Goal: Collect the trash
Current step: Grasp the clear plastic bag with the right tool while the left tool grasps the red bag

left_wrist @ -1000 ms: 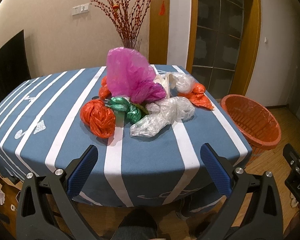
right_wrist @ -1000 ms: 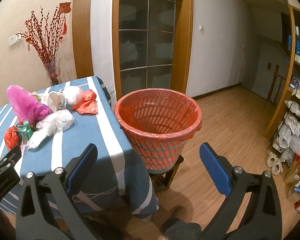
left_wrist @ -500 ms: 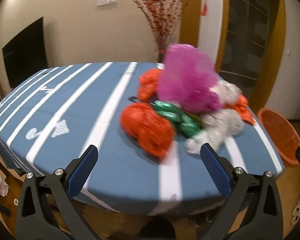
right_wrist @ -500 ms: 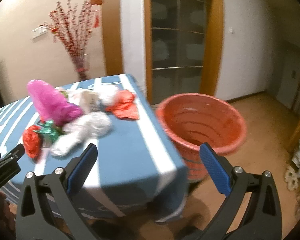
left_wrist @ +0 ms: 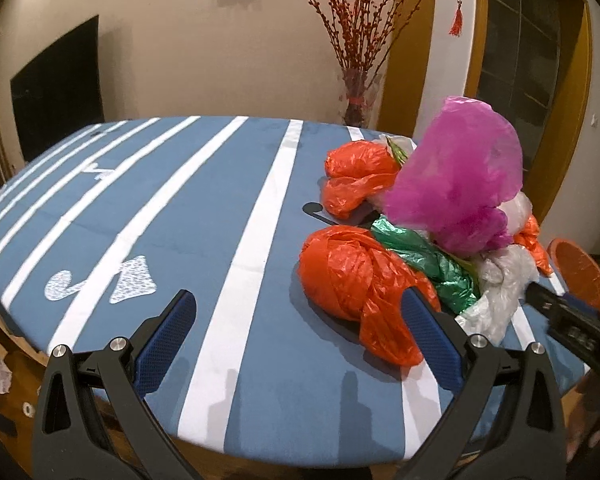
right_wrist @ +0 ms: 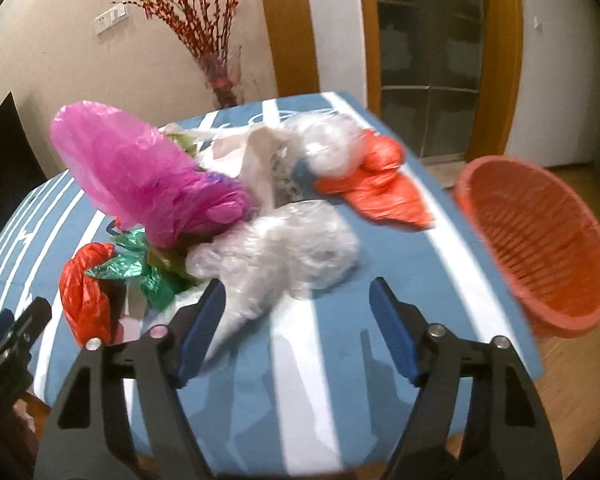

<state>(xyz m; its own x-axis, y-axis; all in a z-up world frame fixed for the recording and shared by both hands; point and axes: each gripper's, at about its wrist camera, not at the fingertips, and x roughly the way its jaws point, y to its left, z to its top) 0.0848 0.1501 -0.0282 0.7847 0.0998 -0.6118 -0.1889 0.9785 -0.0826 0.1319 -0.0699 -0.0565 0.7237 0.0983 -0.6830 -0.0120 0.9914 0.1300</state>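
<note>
A heap of crumpled plastic bags lies on the blue striped table [left_wrist: 180, 208]. It holds a pink bag [left_wrist: 460, 172] [right_wrist: 140, 176], an orange bag [left_wrist: 356, 280] [right_wrist: 86, 292], a green foil bag [left_wrist: 428, 256] [right_wrist: 140, 268], a clear bag [right_wrist: 284, 252] [left_wrist: 500, 284] and a second orange bag [right_wrist: 376, 188]. My left gripper [left_wrist: 296, 332] is open and empty, just left of the near orange bag. My right gripper [right_wrist: 296, 328] is open and empty, right in front of the clear bag. An orange basket [right_wrist: 540, 240] [left_wrist: 580, 276] stands beside the table's right edge.
A vase of red branches [left_wrist: 356, 60] stands behind the table's far edge. A dark screen [left_wrist: 56, 88] is on the left wall. A wood-framed glass door [right_wrist: 432, 40] is at the back right. Wooden floor lies to the right of the table.
Both grippers have moved forward over the table toward the heap. The left view has swung left; the right view has swung left from the basket to the bags. Both stay open.
</note>
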